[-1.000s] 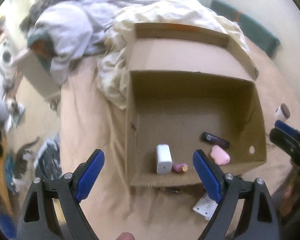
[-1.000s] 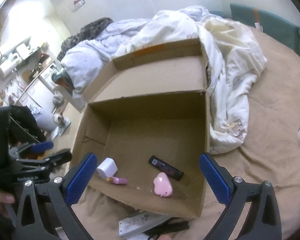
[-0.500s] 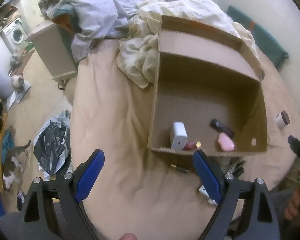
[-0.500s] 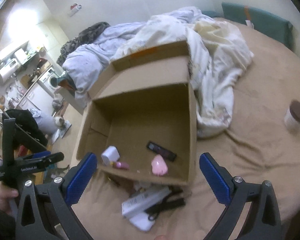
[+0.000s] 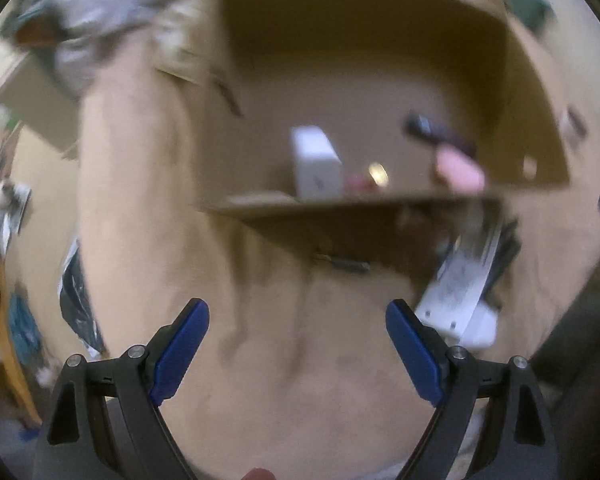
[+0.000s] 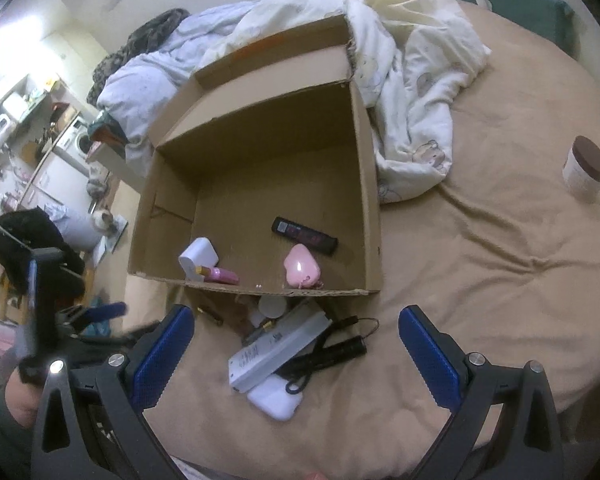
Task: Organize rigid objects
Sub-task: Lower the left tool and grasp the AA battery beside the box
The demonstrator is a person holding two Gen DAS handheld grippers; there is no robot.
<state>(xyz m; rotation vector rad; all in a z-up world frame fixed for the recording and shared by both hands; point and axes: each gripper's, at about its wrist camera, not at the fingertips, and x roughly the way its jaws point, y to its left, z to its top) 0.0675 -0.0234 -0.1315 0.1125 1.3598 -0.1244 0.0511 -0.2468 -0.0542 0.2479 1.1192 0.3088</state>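
Observation:
An open cardboard box lies on the tan bed. Inside it are a white charger, a pink tube, a pink heart-shaped case and a black remote. In front of the box lie a long white device, a white flat block, a black flashlight and several small items. My right gripper is open and empty above this pile. My left gripper is open and empty over the bedsheet before the box; this view is blurred. The left gripper also shows in the right wrist view.
A white jar with a brown lid stands on the bed at the right. A crumpled white and blue duvet lies behind and right of the box. The bed's left edge drops to a cluttered floor.
Both grippers have pulled back from the box and then come in lower toward the pile in front of it. The left gripper is moving fast, so its view is blurred. Both stay open.

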